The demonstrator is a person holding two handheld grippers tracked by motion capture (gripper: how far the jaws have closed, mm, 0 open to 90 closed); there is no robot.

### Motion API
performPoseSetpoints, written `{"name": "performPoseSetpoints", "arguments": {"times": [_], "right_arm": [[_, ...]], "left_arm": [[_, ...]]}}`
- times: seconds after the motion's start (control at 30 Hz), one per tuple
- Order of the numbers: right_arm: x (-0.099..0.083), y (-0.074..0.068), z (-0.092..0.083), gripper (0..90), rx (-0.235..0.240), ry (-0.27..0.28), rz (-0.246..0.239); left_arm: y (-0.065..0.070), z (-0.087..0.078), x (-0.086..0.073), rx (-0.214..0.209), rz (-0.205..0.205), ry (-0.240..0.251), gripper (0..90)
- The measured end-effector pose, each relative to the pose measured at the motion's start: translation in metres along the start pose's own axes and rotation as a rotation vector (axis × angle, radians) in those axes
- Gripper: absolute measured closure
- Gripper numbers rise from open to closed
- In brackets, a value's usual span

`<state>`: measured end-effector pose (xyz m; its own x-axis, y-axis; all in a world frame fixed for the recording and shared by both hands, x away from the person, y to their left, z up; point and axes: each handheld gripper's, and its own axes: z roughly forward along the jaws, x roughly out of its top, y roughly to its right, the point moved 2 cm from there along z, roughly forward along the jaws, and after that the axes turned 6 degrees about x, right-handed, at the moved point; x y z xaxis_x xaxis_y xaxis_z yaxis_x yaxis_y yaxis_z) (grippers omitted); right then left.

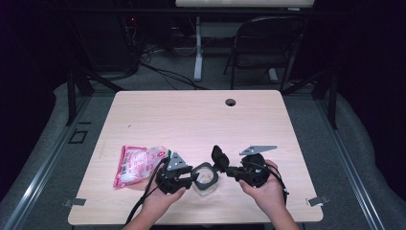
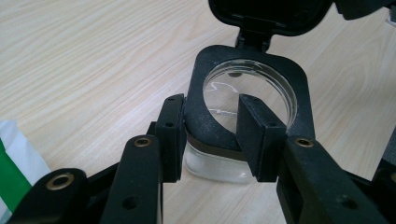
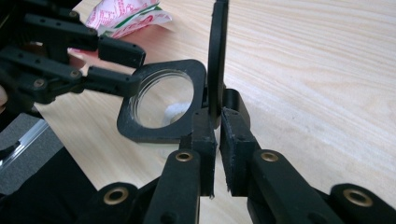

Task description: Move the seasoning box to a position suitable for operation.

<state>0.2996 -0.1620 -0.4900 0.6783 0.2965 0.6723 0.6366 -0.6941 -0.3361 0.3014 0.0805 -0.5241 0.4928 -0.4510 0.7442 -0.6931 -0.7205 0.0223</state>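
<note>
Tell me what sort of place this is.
Probably a lab or recording workspace, not a home: a bare wooden table with a cable hole, dark surroundings, loose cables on grey carpet, and a folding chair beside a desk leg behind.

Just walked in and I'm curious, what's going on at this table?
A person works a clear container with a black hinged lid using two handheld grippers. The left gripper clamps the container's black rim, one jaw outside and one inside. The right gripper pinches the lid, holding it upright and open. A pink and white packet lies on the table.
</note>
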Motion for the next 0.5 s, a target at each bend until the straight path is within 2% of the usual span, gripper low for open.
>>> {"name": "performPoseSetpoints", "arguments": {"times": [0.27, 0.37, 0.4, 0.43, 0.5], "right_arm": [[0.012, 0.01, 0.01, 85.1, 0.02, 0.011, 0.038], [0.016, 0.012, 0.013, 85.1, 0.012, 0.016, 0.031], [0.018, 0.012, 0.014, 85.1, 0.013, 0.011, 0.034], [0.02, 0.013, 0.016, 85.1, 0.009, 0.015, 0.037], [0.022, 0.013, 0.019, 85.1, 0.009, 0.02, 0.04]], "left_arm": [[0.0, -0.001, -0.001, -0.01, -0.01, 0.001, 60.0], [0.001, 0.0, -0.002, -0.016, -0.018, 0.006, 59.2], [0.002, -0.001, -0.002, -0.001, -0.018, 0.005, 58.8], [0.002, -0.001, -0.002, -0.018, -0.02, 0.003, 58.5], [0.002, -0.001, -0.002, -0.018, -0.025, 0.005, 57.8]]}}
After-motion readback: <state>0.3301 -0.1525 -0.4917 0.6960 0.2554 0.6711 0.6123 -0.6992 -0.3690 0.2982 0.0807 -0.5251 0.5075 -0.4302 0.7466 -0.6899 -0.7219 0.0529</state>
